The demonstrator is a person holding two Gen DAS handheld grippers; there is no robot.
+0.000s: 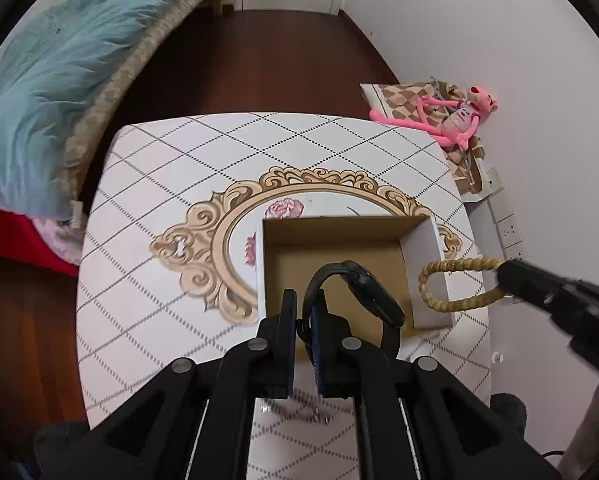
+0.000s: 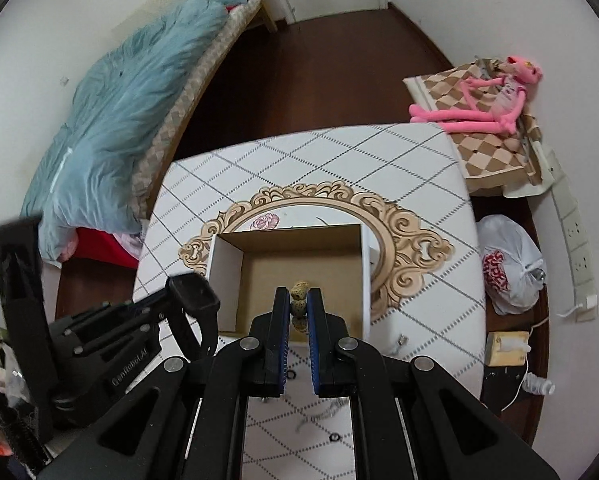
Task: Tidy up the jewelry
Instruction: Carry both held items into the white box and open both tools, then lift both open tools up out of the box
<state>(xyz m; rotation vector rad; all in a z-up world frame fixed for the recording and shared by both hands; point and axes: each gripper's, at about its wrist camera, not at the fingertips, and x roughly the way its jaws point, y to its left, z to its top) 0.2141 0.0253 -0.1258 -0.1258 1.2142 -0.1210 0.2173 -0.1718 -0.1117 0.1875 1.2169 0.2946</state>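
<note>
An open cardboard box point(image 1: 427, 264) with white outer walls stands on the patterned table point(image 1: 171, 184); it also shows in the right wrist view point(image 2: 227, 264). My left gripper point(image 1: 304, 316) is shut on the strap of a black smartwatch point(image 1: 373, 292), held over the box's near edge; the watch also shows in the right wrist view point(image 2: 193, 292). My right gripper point(image 2: 299, 304) is shut on a tan beaded bracelet point(image 2: 300, 300), held over the box's near edge. In the left wrist view the bracelet point(image 1: 451, 280) hangs from the right gripper beside the box's right wall.
Small rings point(image 2: 333, 437) and a small metal piece point(image 2: 400, 342) lie on the table near me. A bed with a blue blanket point(image 1: 51, 80) is to the left. A pink plush toy point(image 1: 459, 116), a white plastic bag point(image 2: 511, 268) and a power strip point(image 2: 575, 240) are to the right.
</note>
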